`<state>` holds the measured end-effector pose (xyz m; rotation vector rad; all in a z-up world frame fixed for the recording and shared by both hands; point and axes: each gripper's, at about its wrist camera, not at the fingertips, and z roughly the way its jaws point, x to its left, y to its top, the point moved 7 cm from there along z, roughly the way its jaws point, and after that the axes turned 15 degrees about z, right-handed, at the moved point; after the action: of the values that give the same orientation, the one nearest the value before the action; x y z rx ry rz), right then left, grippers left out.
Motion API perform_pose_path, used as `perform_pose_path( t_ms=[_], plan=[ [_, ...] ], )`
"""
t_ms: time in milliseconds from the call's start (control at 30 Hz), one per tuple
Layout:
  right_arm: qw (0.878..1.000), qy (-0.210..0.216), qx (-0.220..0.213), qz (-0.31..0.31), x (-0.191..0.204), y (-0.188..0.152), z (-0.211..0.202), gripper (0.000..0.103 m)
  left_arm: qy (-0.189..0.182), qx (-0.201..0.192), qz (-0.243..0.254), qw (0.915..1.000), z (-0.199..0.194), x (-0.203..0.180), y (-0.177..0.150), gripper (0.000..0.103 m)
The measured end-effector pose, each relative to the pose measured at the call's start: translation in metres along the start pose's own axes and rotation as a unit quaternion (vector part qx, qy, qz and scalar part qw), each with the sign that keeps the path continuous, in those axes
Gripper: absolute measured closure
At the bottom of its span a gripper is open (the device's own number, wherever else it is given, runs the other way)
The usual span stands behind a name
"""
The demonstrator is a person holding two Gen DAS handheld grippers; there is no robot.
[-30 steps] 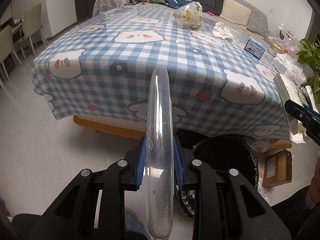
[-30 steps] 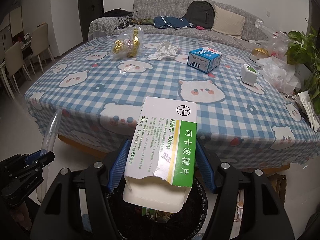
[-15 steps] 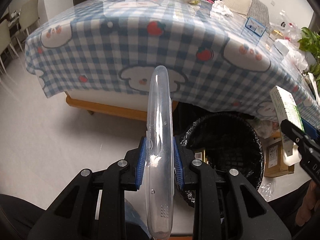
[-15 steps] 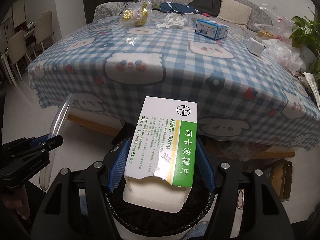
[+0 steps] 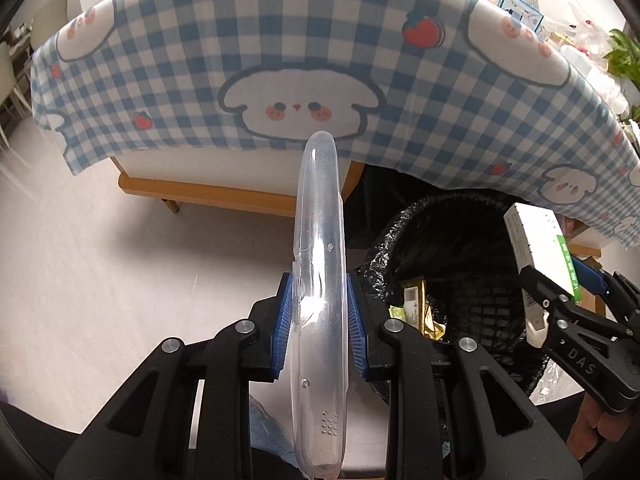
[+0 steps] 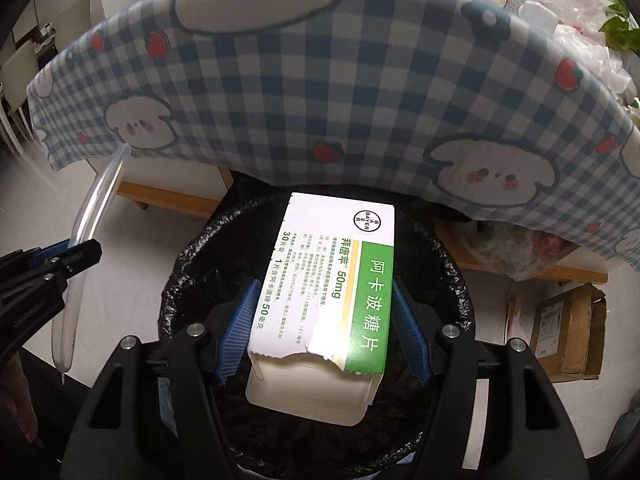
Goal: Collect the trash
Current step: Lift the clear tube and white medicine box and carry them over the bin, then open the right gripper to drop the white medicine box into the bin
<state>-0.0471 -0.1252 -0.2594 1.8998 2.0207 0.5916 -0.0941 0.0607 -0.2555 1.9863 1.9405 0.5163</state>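
My left gripper [image 5: 319,296] is shut on a clear plastic lid [image 5: 320,280] held on edge, just left of the black-lined trash bin [image 5: 460,264]. My right gripper [image 6: 324,312] is shut on a white and green medicine box [image 6: 332,280], held directly over the bin's [image 6: 180,280] opening. The box also shows in the left wrist view [image 5: 540,256], with the right gripper [image 5: 568,300] over the bin's right rim. The lid [image 6: 92,232] and left gripper [image 6: 68,256] show at the left of the right wrist view. Wrappers [image 5: 416,304] lie inside the bin.
The table with a blue checked bear tablecloth [image 5: 320,60] overhangs just behind the bin; its wooden frame [image 5: 224,196] is below. A cardboard box [image 6: 568,336] sits on the floor right of the bin. Items [image 5: 520,8] and a plant [image 6: 620,28] lie on the table's far right.
Both grippers have dropped lower and closer to the bin, below the table's edge. The medicine box is now right over the bin's opening. Both grips are unchanged.
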Motion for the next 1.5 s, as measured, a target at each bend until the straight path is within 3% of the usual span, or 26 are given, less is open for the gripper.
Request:
perform_pose_path(
  t_ms=[467, 700, 1000, 1500],
  plan=[
    [1.0, -0.011, 0.004, -0.003, -0.006, -0.002, 0.01, 0.038, 0.005, 0.005, 0.004, 1.0, 0.002, -0.005, 0.003, 0.078],
    [1.0, -0.014, -0.02, -0.002, -0.015, 0.014, -0.004, 0.02, 0.0, 0.003, 0.015, 0.9999, 0.0, -0.024, 0.016, 0.078],
    [0.998, -0.036, -0.049, 0.032, -0.069, 0.028, -0.018, 0.008, -0.026, 0.002, 0.049, 0.9985, 0.003, -0.077, 0.033, 0.078],
    [0.993, -0.054, -0.058, 0.087, -0.155, 0.034, -0.029, 0.008, -0.037, -0.015, 0.097, 0.9945, 0.016, -0.16, 0.057, 0.078]
  ],
)
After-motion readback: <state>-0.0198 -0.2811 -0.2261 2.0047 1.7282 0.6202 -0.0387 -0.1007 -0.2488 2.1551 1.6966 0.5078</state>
